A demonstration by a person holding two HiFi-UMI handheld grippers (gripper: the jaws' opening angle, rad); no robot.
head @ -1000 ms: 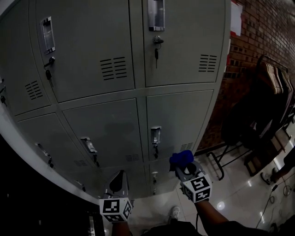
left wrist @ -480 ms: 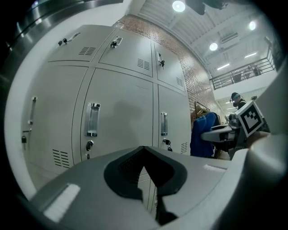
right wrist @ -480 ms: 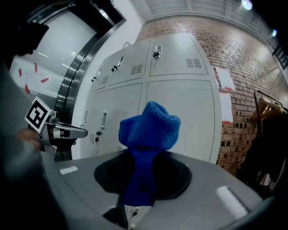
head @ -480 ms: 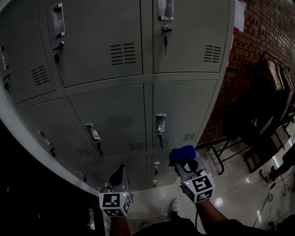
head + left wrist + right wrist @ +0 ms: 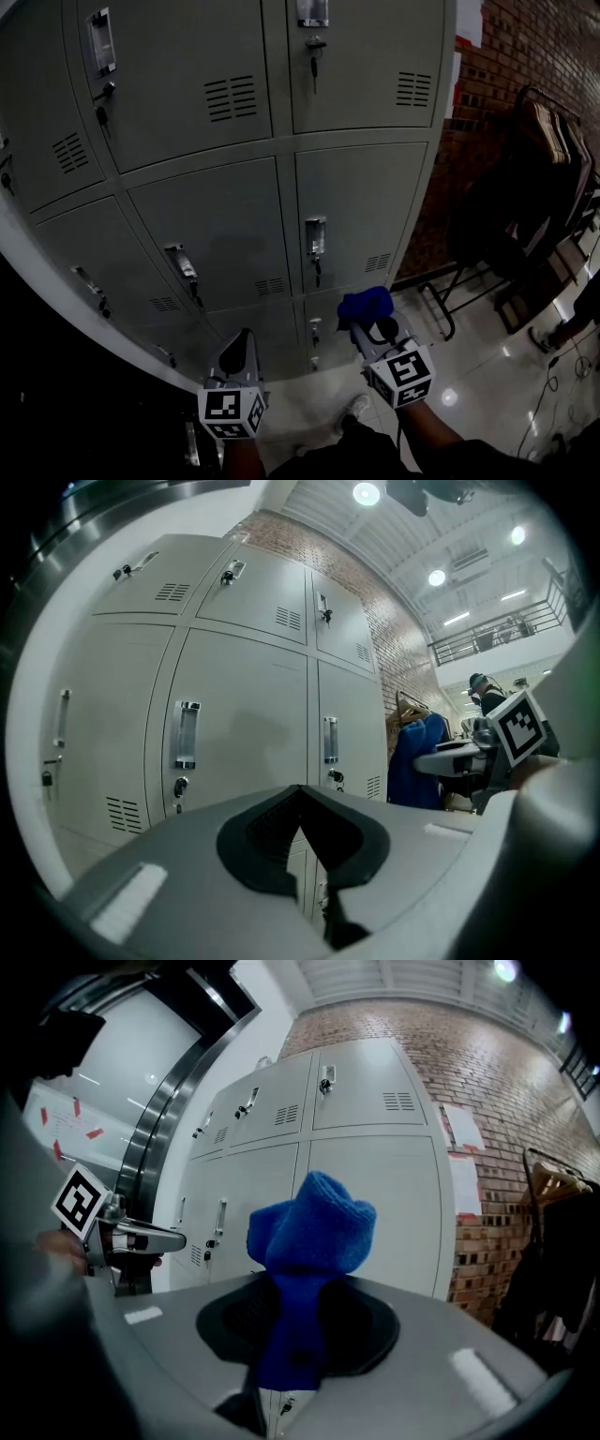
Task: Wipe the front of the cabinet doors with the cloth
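Bunched blue cloth (image 5: 366,305) faces closed grey cabinet doors (image 5: 361,216).

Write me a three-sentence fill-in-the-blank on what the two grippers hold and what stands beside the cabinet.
1. The right gripper is shut on a ____ cloth.
2. The left gripper has its jaws together and holds ____.
3. The wall to the right of the cabinet is made of ____.

Missing words: blue; nothing; brick.
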